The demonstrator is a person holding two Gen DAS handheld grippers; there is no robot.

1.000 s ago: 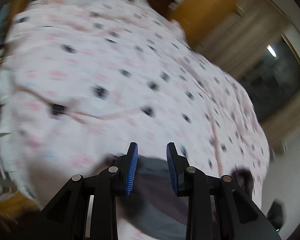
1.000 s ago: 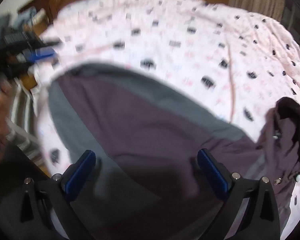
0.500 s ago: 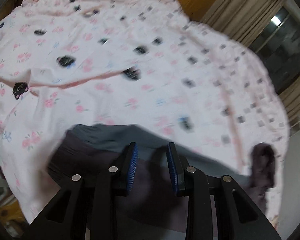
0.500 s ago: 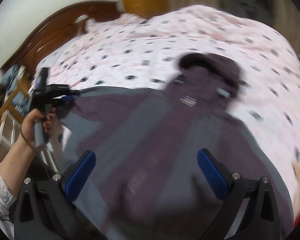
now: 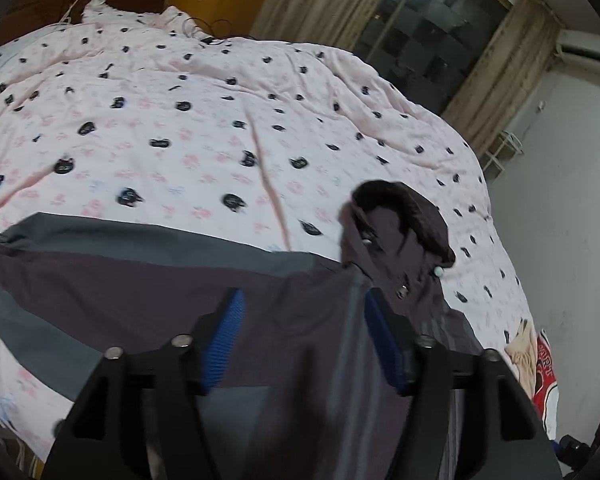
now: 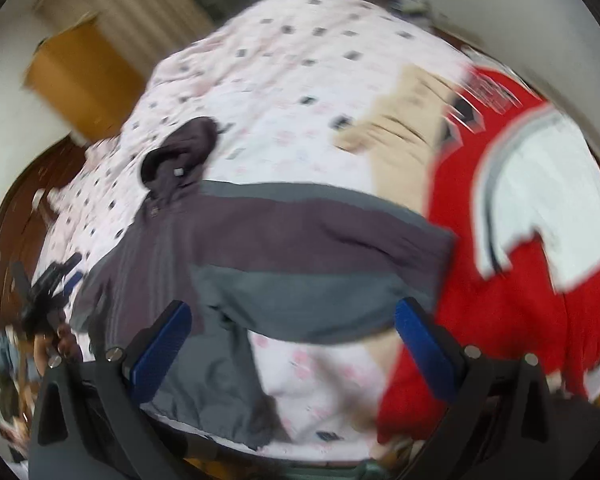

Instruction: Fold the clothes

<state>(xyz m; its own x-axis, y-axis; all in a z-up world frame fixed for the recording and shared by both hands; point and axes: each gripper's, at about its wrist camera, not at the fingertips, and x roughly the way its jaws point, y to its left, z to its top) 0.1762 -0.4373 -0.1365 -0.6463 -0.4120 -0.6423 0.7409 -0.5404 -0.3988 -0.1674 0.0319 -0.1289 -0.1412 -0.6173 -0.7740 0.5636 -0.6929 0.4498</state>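
Jacket [image 5: 148, 280] spread flat on bed [image 5: 220, 92], both tongs wide and empty, left [image 5: 304, 320], right [image 6: 292, 340]; next: grip a sleeve to fold inward.

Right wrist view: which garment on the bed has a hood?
The purple-and-grey jacket, hood toward the headboard. The red-and-white jersey and beige garment show none.

Purple-and-grey hooded jacket [image 5: 148, 280]: thin matt woven cloth, softly creased. Pink cat-print bed cover [image 5: 220, 120]: matt cotton-like cloth, wrinkled. Left hand-held gripper [image 5: 302, 332]: matt black plastic, ribbed blue pads [image 5: 224, 340], metal screws. Red-and-white garment [image 6: 520, 240]: matt cloth.
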